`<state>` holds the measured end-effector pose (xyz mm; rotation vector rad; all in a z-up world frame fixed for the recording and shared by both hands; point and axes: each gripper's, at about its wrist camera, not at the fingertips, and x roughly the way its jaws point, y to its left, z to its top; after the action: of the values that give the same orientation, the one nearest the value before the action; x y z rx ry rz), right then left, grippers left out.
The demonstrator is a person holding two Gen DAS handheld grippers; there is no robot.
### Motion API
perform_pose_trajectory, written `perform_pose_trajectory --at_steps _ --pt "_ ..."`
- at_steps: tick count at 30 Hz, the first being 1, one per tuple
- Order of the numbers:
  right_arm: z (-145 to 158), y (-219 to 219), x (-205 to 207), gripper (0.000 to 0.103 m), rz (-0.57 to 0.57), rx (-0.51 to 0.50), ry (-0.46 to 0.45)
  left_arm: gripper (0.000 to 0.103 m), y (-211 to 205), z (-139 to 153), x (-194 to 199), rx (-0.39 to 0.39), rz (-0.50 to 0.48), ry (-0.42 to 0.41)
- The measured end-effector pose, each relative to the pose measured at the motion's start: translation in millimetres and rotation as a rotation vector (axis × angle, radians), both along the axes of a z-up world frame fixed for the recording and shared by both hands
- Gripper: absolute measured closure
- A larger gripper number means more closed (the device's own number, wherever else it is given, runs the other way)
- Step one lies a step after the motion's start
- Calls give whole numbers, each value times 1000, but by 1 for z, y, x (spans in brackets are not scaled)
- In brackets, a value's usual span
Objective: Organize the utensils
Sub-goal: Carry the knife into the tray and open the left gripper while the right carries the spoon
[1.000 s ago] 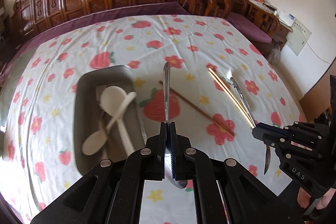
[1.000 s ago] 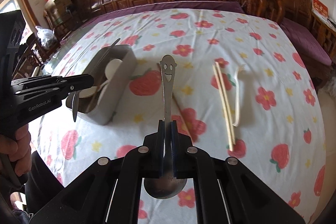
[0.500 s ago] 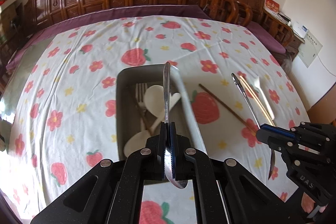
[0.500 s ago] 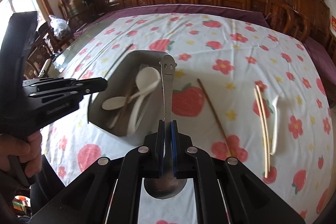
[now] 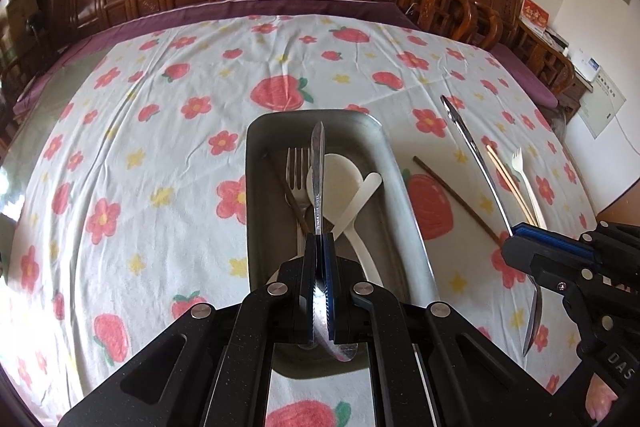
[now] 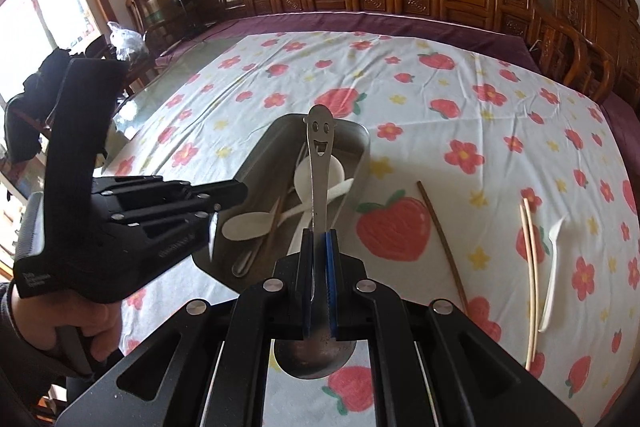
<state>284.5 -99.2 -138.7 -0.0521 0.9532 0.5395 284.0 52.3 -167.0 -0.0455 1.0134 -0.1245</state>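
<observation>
My left gripper (image 5: 319,239) is shut on a plain steel spoon (image 5: 317,179); its handle points forward over the grey metal tray (image 5: 256,187). The tray holds a metal fork (image 5: 298,171), white spoons (image 5: 340,179) and a dark chopstick. In the right wrist view my right gripper (image 6: 319,235) is shut on a smiley-face steel spoon (image 6: 319,155), handle forward over the tray (image 6: 256,163), bowl below the jaws. The left gripper (image 6: 240,193) hangs over the tray's left rim. The right gripper (image 5: 516,235) shows right of the tray in the left wrist view.
On the strawberry cloth right of the tray lie a brown chopstick (image 6: 440,239), a pale chopstick pair (image 6: 530,267) and a white plastic fork (image 6: 554,267). Carved wooden chairs ring the table's far side. A hand (image 6: 92,327) grips the left tool.
Both grippers have swung left across the table with their spoons. The tray, earlier off to the left in both views, now lies directly under the two spoon handles.
</observation>
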Motion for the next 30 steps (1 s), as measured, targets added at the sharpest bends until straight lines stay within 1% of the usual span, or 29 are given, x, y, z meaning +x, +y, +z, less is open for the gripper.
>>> perform_pose_trajectory --at_steps 12,19,30 --pt "-6 23 13 96 27 -9 9 100 11 -14 11 -19 7 18" --pt "-9 33 22 96 36 -2 14 100 20 -6 8 -12 16 -5" --pt "-17 56 42 96 39 55 49 100 42 11 -6 23 38 -40"
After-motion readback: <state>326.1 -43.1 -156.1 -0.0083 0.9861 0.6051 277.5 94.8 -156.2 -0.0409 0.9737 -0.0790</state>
